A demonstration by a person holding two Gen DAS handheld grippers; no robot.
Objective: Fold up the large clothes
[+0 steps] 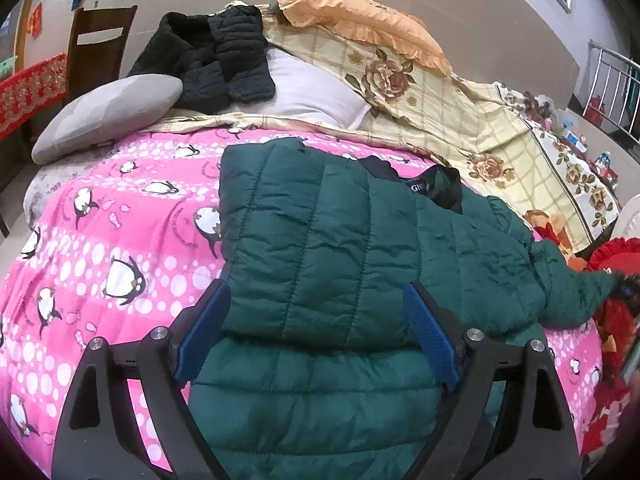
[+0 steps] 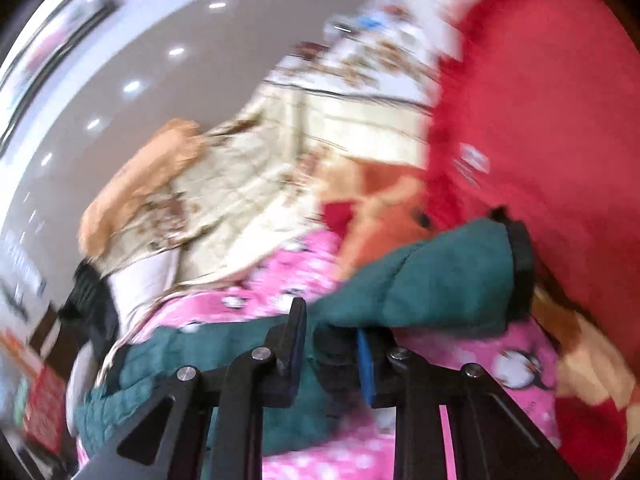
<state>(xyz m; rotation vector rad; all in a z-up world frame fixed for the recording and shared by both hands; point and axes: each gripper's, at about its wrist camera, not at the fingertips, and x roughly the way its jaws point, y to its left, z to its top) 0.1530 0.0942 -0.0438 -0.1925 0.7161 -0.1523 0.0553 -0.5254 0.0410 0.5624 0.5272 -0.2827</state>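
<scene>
A dark green quilted jacket [image 1: 360,264] lies on a pink penguin-print blanket [image 1: 100,248], its left side folded inward and its collar at the far end. My left gripper [image 1: 316,320] hovers open over the jacket's lower half, blue pads wide apart, holding nothing. The jacket's right sleeve [image 1: 576,292] stretches to the right. In the blurred right wrist view, my right gripper [image 2: 330,336] is shut on that green sleeve [image 2: 432,280], whose black cuff [image 2: 522,264] points right.
A black jacket [image 1: 216,60] lies on grey [image 1: 108,112] and white [image 1: 312,92] pillows at the far end. A floral quilt [image 1: 480,128] and an orange pillow [image 1: 360,20] lie at the back right. A red cushion [image 2: 540,100] is at the right. A wooden chair [image 1: 100,44] stands far left.
</scene>
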